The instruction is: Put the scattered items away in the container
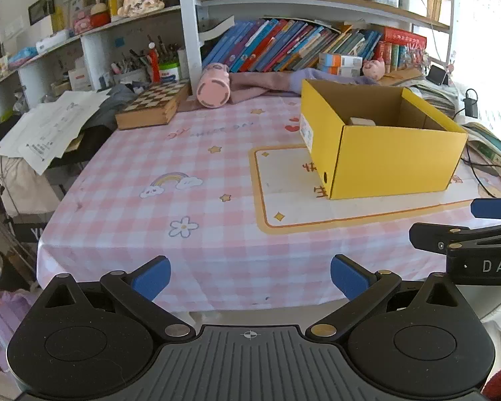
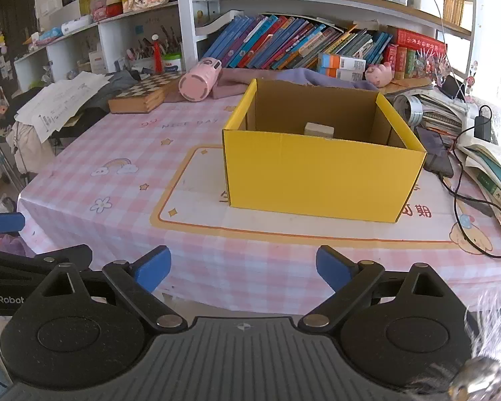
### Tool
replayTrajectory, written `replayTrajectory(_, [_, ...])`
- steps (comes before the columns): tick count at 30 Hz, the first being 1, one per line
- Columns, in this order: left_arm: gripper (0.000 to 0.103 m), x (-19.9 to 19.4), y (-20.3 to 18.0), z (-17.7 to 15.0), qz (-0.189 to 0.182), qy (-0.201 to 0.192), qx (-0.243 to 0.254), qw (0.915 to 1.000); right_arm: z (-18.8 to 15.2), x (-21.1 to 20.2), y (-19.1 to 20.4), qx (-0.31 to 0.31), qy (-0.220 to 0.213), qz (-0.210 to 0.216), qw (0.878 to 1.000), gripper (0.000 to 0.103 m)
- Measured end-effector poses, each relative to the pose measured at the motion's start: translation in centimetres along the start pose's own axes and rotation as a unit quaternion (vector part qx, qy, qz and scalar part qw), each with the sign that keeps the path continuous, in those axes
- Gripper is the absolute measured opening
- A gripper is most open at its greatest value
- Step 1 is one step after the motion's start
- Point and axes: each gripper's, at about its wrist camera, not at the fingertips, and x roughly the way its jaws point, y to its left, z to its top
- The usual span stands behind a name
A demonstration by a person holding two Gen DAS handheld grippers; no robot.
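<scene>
A yellow cardboard box [image 2: 320, 173] stands open on the pink checked tablecloth [image 2: 123, 207]; it also shows in the left wrist view [image 1: 394, 157]. A pale block [image 2: 319, 130] lies inside it, also seen from the left [image 1: 361, 121]. My left gripper [image 1: 250, 279] is open and empty above the table's near edge, left of the box. My right gripper [image 2: 242, 269] is open and empty in front of the box. A fingertip of the right gripper [image 1: 492, 208] shows at the right edge of the left wrist view.
A pink cup [image 2: 198, 82] lies on its side at the back beside a chessboard box [image 2: 140, 95]. Loose papers [image 2: 56, 103] hang off the left. Books, a phone [image 2: 436, 153] and cables [image 2: 477, 207] crowd the right side. Shelves rise behind.
</scene>
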Motion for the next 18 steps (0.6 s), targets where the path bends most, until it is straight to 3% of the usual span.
replayTrajectory(18, [0.103, -0.12, -0.13, -0.01, -0.001, 0.001, -0.001, 1.0, -0.17, 0.14, 0.23, 0.0, 0.006, 0.002, 1.0, 0.095])
